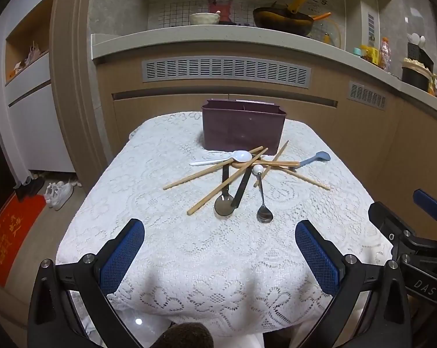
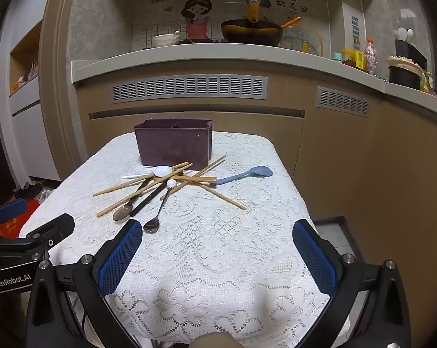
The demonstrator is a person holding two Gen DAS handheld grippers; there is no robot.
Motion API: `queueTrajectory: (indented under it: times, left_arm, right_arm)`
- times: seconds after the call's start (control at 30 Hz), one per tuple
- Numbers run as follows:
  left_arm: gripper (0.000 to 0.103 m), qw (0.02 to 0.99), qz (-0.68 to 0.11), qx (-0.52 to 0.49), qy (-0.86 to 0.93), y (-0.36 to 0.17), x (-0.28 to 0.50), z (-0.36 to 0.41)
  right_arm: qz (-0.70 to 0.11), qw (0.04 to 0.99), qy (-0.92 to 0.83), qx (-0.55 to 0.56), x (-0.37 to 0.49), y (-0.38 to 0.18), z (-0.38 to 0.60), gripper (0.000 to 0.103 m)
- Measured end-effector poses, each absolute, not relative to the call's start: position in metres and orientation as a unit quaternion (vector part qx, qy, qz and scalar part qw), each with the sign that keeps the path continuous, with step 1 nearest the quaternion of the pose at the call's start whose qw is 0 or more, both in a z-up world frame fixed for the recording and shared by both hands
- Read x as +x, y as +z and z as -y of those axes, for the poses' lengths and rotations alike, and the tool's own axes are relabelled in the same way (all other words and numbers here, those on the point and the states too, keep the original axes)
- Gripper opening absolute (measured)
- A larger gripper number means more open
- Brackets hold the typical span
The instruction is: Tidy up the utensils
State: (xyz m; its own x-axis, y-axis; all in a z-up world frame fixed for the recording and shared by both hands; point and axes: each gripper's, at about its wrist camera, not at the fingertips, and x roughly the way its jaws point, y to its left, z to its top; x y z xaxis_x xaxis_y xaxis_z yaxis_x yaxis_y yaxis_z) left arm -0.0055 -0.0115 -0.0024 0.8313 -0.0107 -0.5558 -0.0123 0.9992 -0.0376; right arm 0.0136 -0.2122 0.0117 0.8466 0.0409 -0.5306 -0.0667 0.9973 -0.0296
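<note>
A dark purple utensil holder stands at the far side of the lace-covered table. In front of it lies a crossed pile: several wooden chopsticks, a white plastic spoon, a blue-grey spoon, a metal spoon with a white knob, and a dark spoon. My left gripper is open and empty, near the front edge. My right gripper is open and empty, just right of the metal spoon's bowl.
A kitchen counter with a wok, a bowl and jars runs behind the table. White shoes and a red mat lie on the floor at left. The right gripper's body shows in the left wrist view.
</note>
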Motion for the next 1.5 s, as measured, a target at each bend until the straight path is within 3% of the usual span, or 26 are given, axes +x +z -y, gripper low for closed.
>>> queueTrajectory:
  times: [1.5]
  left_arm:
    - [0.103, 0.950, -0.312, -0.021, 0.005, -0.015, 0.004, 0.006]
  right_arm:
    - [-0.299, 0.954, 0.040, -0.003, 0.024, 0.001, 0.215, 0.103]
